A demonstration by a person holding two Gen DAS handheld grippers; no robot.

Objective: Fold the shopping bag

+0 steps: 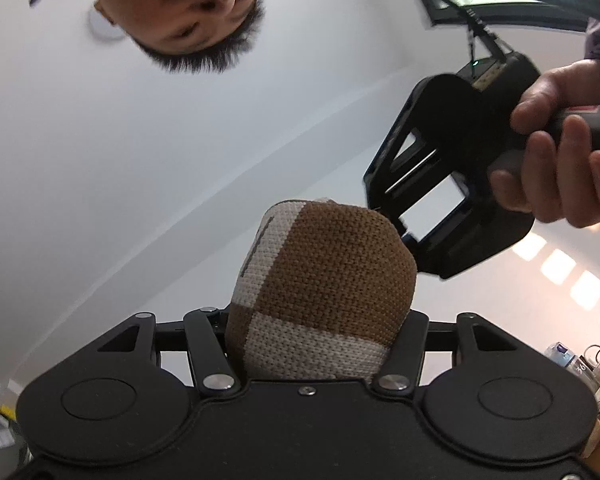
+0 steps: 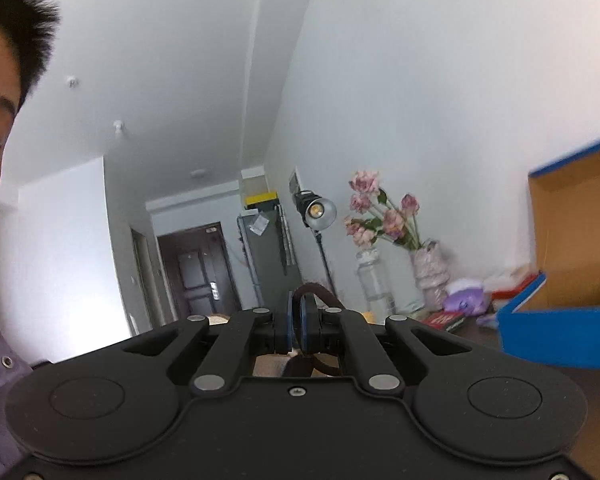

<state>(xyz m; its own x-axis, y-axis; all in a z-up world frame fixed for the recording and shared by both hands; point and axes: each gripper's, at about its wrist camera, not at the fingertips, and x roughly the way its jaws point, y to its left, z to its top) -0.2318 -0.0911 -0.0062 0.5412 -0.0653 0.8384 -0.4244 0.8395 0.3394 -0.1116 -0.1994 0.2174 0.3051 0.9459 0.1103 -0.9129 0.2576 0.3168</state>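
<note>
Clamped low in the left wrist frame, the left gripper (image 1: 316,336) holds a bundled brown-and-white woven shopping bag (image 1: 324,280) — the right gripper (image 2: 296,326), closed on its dark brown strap (image 2: 314,292), likely tucks that next.

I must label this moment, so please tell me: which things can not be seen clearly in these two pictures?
- Brown-and-white knitted shopping bag, left wrist view: lower part hidden behind the left claw's black body.
- Dark brown strap, right wrist view: only a loop shows above the right claw.
- Blue-edged cardboard box: cut off by the edge, blurred.
</note>
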